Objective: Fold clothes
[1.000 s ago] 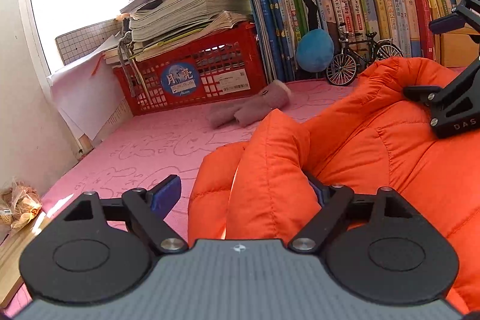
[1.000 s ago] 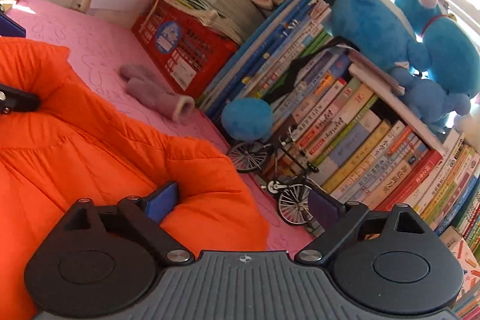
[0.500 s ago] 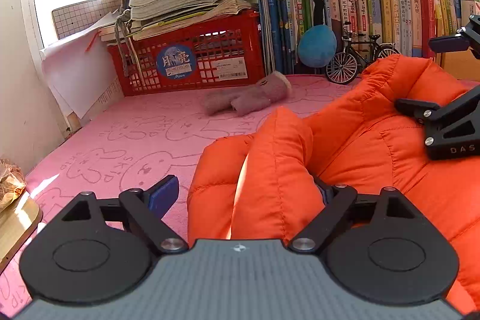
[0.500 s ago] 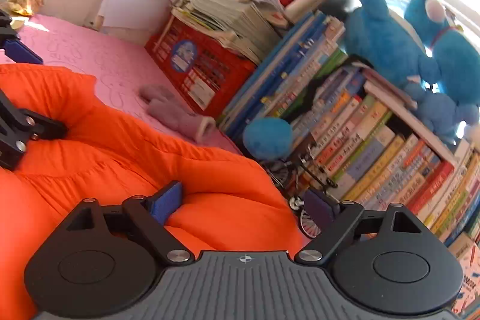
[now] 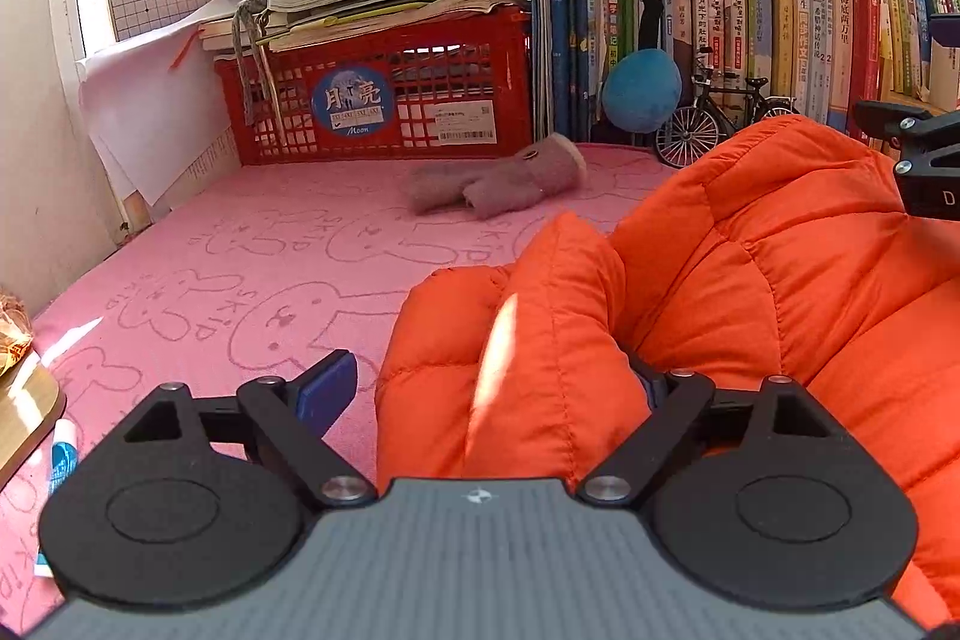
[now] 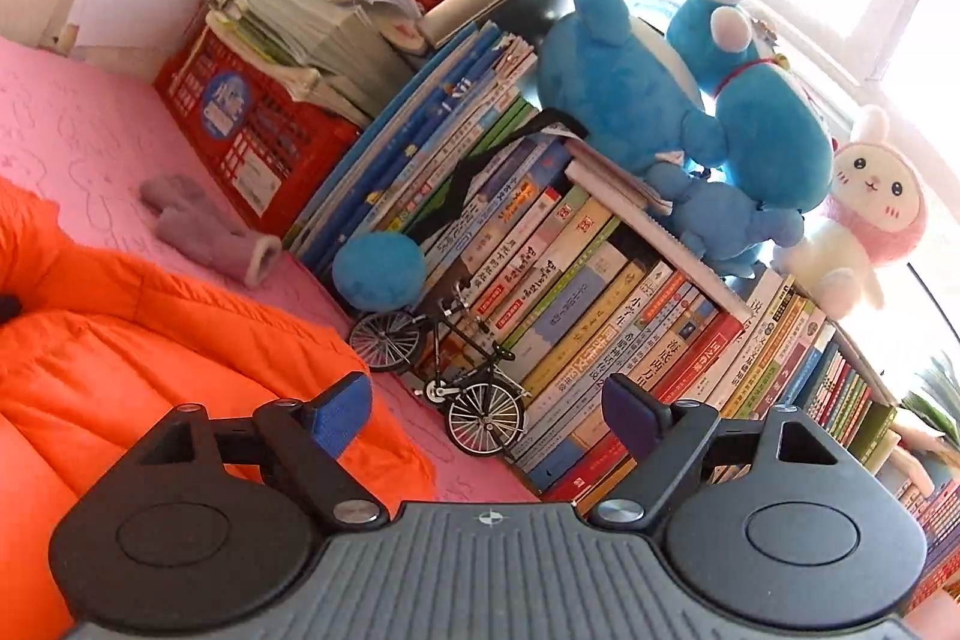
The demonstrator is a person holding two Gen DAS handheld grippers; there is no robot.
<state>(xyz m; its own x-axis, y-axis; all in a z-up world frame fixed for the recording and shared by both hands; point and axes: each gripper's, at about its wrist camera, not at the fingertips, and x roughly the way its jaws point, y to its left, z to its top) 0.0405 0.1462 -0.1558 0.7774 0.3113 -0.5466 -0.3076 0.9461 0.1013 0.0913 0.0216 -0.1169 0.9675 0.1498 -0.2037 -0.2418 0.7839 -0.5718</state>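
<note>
An orange puffy jacket (image 5: 750, 280) lies bunched on the pink bunny-print cloth (image 5: 252, 268); it also shows in the right wrist view (image 6: 150, 358). My left gripper (image 5: 492, 388) is open, its jaws wide apart, with a raised fold of the jacket (image 5: 552, 340) between them. My right gripper (image 6: 492, 406) is open and empty, above the jacket's far edge, facing the books. Its body shows at the right edge of the left wrist view (image 5: 924, 166).
A grey-purple glove (image 5: 504, 184) lies on the cloth behind the jacket. A red crate (image 5: 384, 100) under stacked papers, a row of books (image 5: 780, 40), a blue plush ball (image 5: 642, 91) and a model bicycle (image 6: 444, 364) line the back. Blue plush toys (image 6: 690, 112) sit on the books.
The left gripper has lowered and drawn back slightly, the jacket fold still between its jaws. The right gripper has lifted and swung right, away from the jacket toward the books.
</note>
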